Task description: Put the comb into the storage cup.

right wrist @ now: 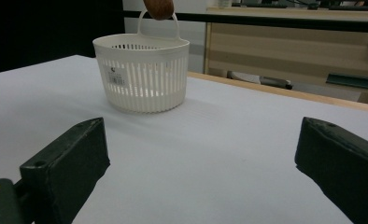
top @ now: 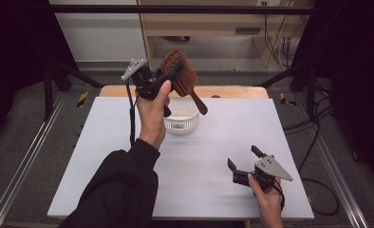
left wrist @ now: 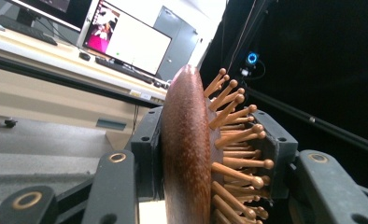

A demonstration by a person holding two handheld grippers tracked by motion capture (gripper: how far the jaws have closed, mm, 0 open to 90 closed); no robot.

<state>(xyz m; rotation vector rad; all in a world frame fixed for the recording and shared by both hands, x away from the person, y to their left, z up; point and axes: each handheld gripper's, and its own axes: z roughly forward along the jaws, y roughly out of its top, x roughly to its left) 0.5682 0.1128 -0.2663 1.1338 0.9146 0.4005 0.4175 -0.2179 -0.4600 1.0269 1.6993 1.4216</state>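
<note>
Item: wooden hairbrush [top: 179, 73], being held aloft above the white basket [top: 181, 120].
Handling: looking rigid, light, smooth-backed; pegs likely snagging.
Hold: left gripper [top: 168, 73] is clamping the head, back against pegs.
Right gripper [top: 242, 160]: resting, jaws standing wide, empty.

The left gripper [top: 168, 76] is raised at the far side, its black-sleeved forearm reaching up from the near edge, and its fingers [left wrist: 147, 154] are clamped on a held thing. The right gripper [top: 243, 159] sits low at the near right, fingers [right wrist: 65, 158] spread wide apart with nothing between them.
</note>
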